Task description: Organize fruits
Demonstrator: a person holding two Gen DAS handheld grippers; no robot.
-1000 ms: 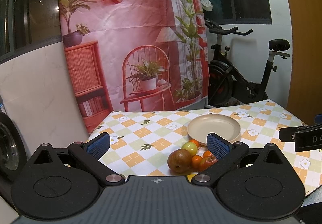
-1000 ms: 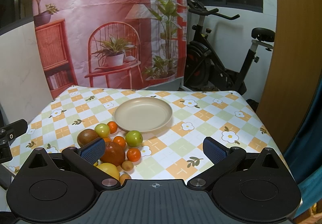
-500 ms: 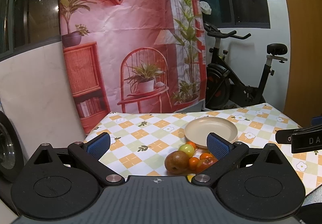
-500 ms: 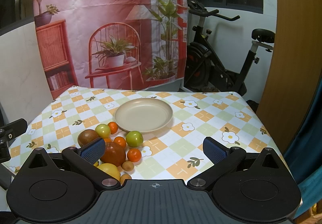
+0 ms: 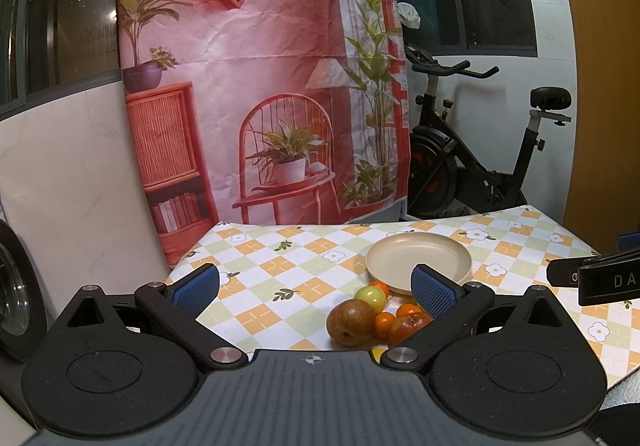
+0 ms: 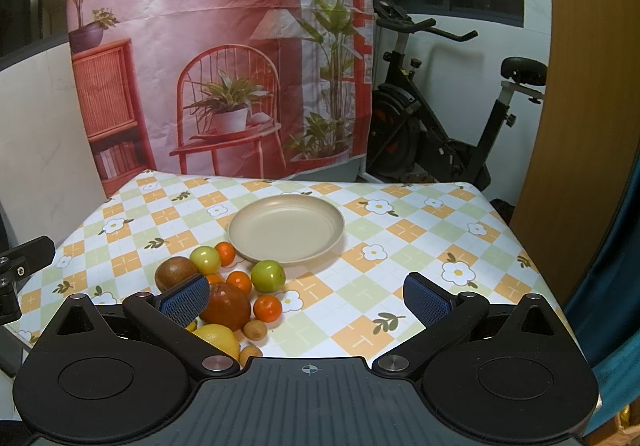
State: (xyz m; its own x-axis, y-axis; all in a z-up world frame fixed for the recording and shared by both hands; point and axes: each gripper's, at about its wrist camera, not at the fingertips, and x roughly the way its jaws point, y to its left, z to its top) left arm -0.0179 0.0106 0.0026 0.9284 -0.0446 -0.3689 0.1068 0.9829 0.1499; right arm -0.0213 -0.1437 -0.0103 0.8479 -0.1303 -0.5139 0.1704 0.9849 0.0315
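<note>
My left claw (image 5: 316, 288) and right claw (image 6: 308, 296) both gape, empty. One plate (image 6: 286, 232) and eleven clustered fruits (image 6: 224, 288) sit left on the surface (image 6: 420, 242); its right half is bare.

Tablecloth (image 6: 400, 246), filling mid-frame: showing a check of orange, pale green and white with white daisies and dark leaf sprigs. Plate (image 6: 286, 230) at centre showing plain beige; fruit at lower left showing green apples (image 6: 268, 276), small oranges (image 6: 267, 308), a russet-brown pear (image 6: 175, 272), a dark red-orange fruit (image 6: 226, 306) and a yellow lemon (image 6: 216, 338). Backdrop (image 6: 208, 45), across the upper left, showing pink-red with printed green plants; gripper pads (image 6: 424, 300) at the bottom showing blue on black arms.
</note>
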